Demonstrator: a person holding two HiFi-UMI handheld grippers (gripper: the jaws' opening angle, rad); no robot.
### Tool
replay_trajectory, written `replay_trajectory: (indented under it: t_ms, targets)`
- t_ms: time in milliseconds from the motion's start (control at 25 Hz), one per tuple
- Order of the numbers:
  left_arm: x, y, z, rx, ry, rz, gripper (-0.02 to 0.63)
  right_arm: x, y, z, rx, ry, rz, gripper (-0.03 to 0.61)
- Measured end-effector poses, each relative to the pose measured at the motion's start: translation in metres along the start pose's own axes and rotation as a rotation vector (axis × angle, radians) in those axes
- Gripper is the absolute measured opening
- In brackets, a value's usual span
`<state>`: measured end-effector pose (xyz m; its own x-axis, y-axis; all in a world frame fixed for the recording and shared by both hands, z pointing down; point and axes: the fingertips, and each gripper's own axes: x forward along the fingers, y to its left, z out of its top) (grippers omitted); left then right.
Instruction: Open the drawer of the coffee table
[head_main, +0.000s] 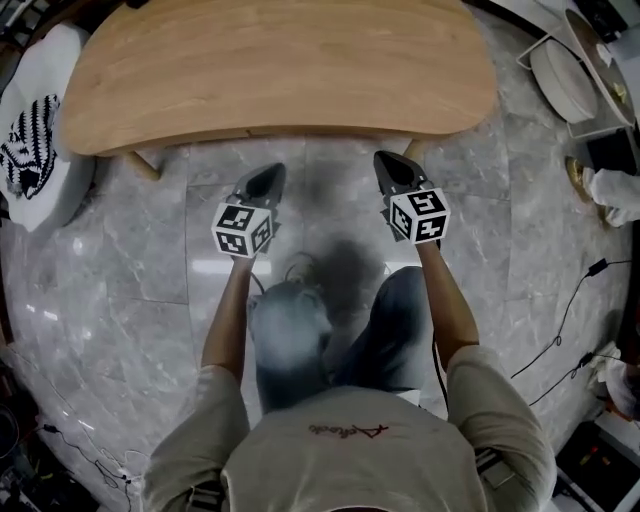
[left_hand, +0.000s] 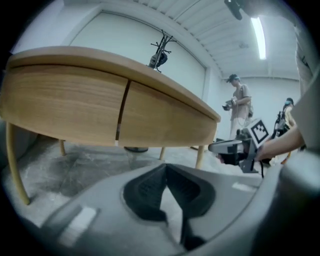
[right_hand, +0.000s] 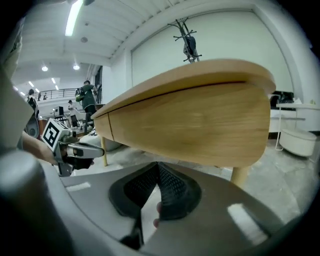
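My left claw (left_hand: 166, 169) and right claw (right_hand: 158, 167) are pinched together, empty; the drawer (left_hand: 165, 120) looks stiff, smooth, knobless; I'd hook its bottom edge.

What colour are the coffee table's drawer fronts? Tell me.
The drawer fronts are light wood grain, best in the left gripper view.

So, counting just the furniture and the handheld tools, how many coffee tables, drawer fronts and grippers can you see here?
Coffee table: 1
Drawer fronts: 2
Grippers: 2, the left gripper and the right gripper
Total: 5
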<state>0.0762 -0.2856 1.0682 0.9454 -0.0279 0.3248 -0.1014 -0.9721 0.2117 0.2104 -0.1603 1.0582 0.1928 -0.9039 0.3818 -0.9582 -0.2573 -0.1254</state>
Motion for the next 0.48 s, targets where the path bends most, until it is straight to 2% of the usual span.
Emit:
replay_trajectory:
  t_ms: [120, 320, 400, 480]
  targets:
    - [0.011, 0.005, -0.01, -0.01, -0.003, -0.008, 0.0, 0.009, -0.005, -0.009, 0.046, -0.01, 0.022, 0.005]
    - [0.031, 0.007, -0.01, -0.01, 0.002, -0.012, 0.0, 0.016, -0.015, -0.014, 0.118, -0.032, 0.01, 0.005]
    - [0.038, -0.003, -0.008, -0.013, 0.008, -0.042, 0.0, 0.014, -0.017, -0.018, 0.166, -0.036, 0.023, 0.005]
    - [0.046, -0.014, -0.004, -0.074, -0.016, -0.107, 0.0, 0.015, -0.018, -0.018, 0.263, -0.063, 0.064, 0.005]
